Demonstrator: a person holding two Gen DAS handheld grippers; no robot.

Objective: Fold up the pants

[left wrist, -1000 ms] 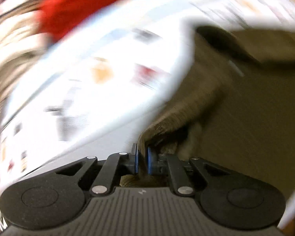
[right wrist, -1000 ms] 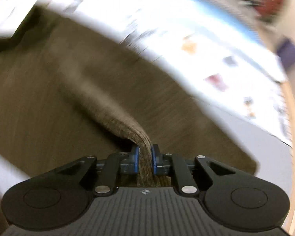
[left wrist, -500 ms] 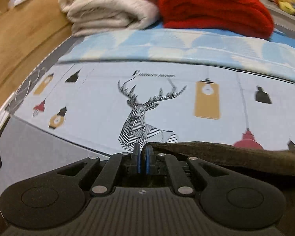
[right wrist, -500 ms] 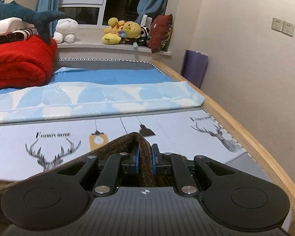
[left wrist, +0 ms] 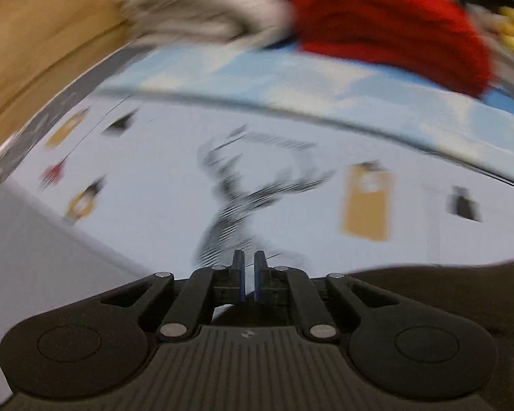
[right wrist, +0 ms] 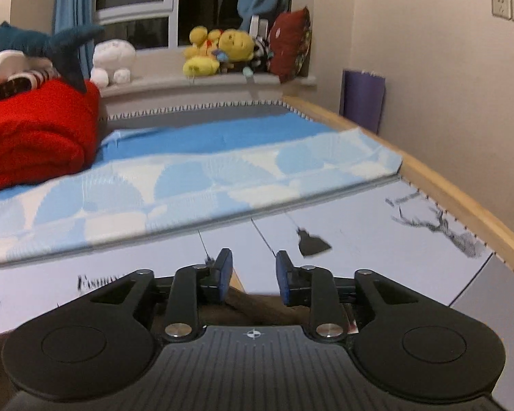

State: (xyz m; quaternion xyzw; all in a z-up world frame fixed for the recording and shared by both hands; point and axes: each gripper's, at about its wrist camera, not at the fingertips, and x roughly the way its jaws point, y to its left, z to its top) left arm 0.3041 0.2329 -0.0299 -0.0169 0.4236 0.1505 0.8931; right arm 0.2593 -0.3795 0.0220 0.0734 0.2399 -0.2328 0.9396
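Pants (left wrist: 428,294): dark brown, at lower right of left view. Sheet (left wrist: 154,188): pale, printed with black stag, ochre and black lamps. Blanket (right wrist: 188,178): light blue and white scallops. Quilt (right wrist: 34,130): red, at left. Gripper pads (right wrist: 224,270): blue. Plush toys (right wrist: 219,51): yellow, on sill. Curtains (right wrist: 68,7): blue.

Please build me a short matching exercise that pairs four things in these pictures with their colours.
Things:
1. blanket
2. pants
3. curtain
4. bag by the wall

Colours:
A. purple
B. brown
C. red
D. blue

Pairs: 1-C, 2-B, 3-D, 4-A
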